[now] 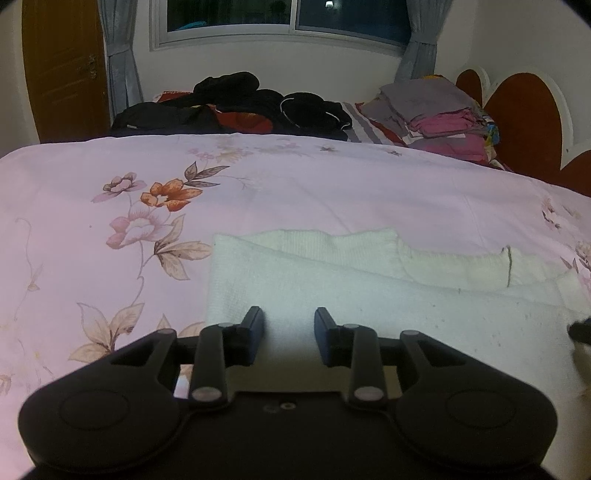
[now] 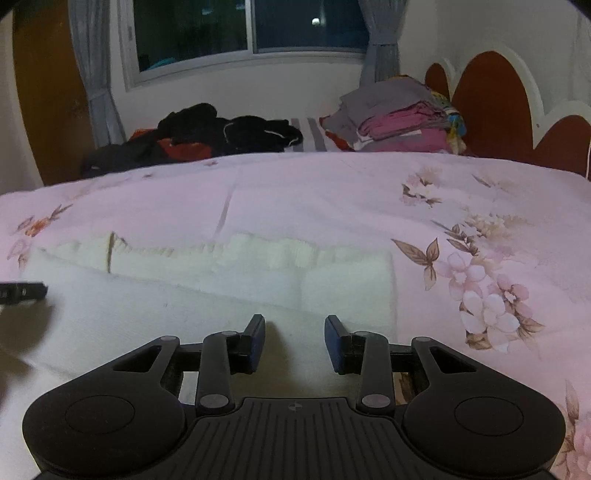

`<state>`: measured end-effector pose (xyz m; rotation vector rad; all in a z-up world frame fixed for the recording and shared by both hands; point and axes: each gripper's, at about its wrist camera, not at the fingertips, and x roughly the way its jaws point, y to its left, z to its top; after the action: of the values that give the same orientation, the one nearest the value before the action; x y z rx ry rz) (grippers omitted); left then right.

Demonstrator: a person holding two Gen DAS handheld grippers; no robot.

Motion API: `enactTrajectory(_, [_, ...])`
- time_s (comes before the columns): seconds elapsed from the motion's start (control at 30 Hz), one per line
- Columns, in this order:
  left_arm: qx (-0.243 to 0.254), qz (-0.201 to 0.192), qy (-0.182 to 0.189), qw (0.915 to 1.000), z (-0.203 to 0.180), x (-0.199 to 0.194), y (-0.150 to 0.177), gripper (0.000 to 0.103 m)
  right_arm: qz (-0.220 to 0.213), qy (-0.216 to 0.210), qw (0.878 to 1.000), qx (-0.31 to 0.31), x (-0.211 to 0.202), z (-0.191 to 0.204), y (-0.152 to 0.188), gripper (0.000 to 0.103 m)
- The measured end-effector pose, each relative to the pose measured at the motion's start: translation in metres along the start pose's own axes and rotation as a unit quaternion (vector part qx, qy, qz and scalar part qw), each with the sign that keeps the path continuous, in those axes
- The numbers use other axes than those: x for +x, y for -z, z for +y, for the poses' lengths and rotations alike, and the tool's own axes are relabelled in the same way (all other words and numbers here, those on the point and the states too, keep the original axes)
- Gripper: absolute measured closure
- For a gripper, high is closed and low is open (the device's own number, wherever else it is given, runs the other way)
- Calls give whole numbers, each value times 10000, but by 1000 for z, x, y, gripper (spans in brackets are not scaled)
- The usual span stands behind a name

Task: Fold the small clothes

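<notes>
A white knit garment [image 1: 388, 288] lies flat on the pink floral bedsheet [image 1: 110, 221], with a ribbed edge along its far side. My left gripper [image 1: 289, 341] is open and empty, low over the garment's near left part. In the right wrist view the same garment [image 2: 184, 295] spreads across the sheet [image 2: 332, 199]. My right gripper [image 2: 294, 343] is open and empty over the garment's near right part. A finger of the left gripper [image 2: 22, 291] shows at the left edge of the right wrist view.
A heap of black clothes [image 1: 240, 103] lies at the far side of the bed. A stack of folded grey and pink clothes [image 1: 439, 114] sits far right by the red headboard [image 1: 524, 122]. A window [image 1: 288, 18] and a wooden door [image 1: 62, 66] are behind.
</notes>
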<state>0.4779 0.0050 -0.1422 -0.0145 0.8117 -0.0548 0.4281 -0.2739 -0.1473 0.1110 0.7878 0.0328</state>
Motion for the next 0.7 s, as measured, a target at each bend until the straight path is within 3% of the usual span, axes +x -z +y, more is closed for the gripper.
enactTrajectory(0.3, [7,62,-83,9999,-2,-13,1,70,-80,-51,9999,113,-21,-4,3,67])
enactTrajectory(0.6, [73,73,222,9997,-20,-43,27,67,-5,-200,9998,52,-31,6,16,67])
enactTrajectory(0.7, [235,173,118,9995,-24,-38,34,65,107,13,9999,-55,-27,5,21,67])
